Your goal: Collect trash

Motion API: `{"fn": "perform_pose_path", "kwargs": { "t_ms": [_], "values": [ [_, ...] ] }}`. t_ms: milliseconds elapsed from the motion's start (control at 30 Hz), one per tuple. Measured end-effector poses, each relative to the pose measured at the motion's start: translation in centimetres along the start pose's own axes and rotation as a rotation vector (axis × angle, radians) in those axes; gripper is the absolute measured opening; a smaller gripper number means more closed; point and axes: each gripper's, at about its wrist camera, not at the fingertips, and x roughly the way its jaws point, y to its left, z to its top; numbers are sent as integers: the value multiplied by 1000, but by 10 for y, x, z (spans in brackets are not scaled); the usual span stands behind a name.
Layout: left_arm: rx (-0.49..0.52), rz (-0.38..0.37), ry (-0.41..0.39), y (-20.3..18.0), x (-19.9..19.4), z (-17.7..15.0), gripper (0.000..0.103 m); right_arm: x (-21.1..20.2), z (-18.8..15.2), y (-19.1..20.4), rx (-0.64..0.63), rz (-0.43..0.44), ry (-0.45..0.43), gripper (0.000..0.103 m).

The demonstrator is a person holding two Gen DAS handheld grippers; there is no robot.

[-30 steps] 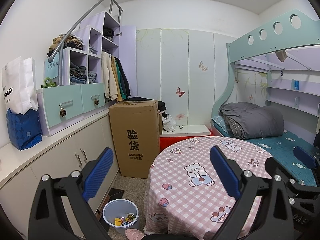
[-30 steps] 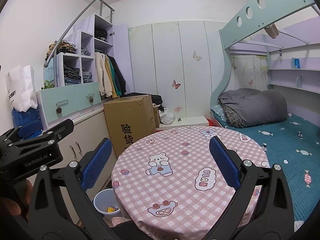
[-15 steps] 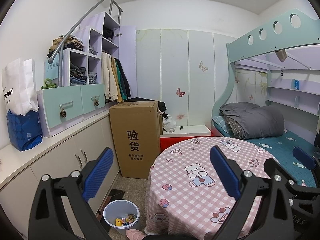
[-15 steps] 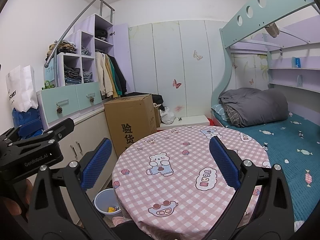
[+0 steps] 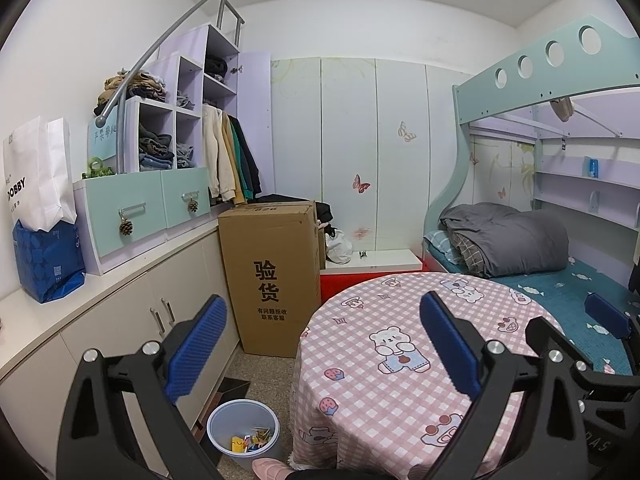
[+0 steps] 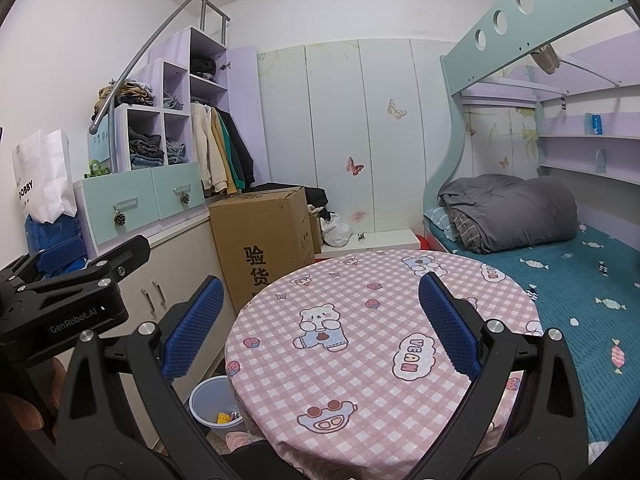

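I've got both grippers up over the round table point(image 5: 384, 364), and neither one is carrying anything. My left gripper point(image 5: 320, 344) has its blue pads point(image 5: 196, 344) spread wide with only air between them. My right gripper point(image 6: 320, 324) is spread the same way, nothing pinched, hanging above the pink checked tablecloth point(image 6: 352, 364) with its bear print.

Looking down past the left pads, there's the waste bin point(image 5: 244, 432), a pale bucket standing on the floor just beside the table's left edge, tight against the low cabinets point(image 5: 132, 320). Inside it I can see a few bright scraps of trash point(image 5: 250, 440), yellow mostly; I can't make out what they are. From the right camera the bin point(image 6: 212, 400) peeks out from under the cloth's rim.

A pink slipper point(image 5: 272, 470) pokes in at the bottom, next to the bin. Behind the bin stands a tall cardboard box point(image 5: 272, 280) with printed characters. To the right, the bunk bed point(image 5: 580, 292) has a grey duvet point(image 5: 504, 240) rolled up on it. In the right view, the left gripper's body point(image 6: 68, 300) sits at the left edge.
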Motion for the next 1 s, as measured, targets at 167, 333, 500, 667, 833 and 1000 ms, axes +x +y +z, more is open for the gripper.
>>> {"fn": "perform_pose_path", "kwargs": {
  "t_ms": [167,333,500,667,833,1000],
  "values": [
    [4,4,0,0,0,0,95,1,-1,-1,-1,4,3,96],
    [7,4,3,1,1,0,95,2,-4,-3,0,7,9,96],
    [9,3,4,3,2,-1,95,2,-4,-4,-1,9,10,96],
    [10,2,6,5,3,-2,95,2,-3,-4,0,10,11,96],
    [10,2,7,6,3,-2,95,3,-5,-4,1,15,15,96],
    [12,2,8,7,3,-4,95,4,-6,-5,3,22,19,96]
  ]
}}
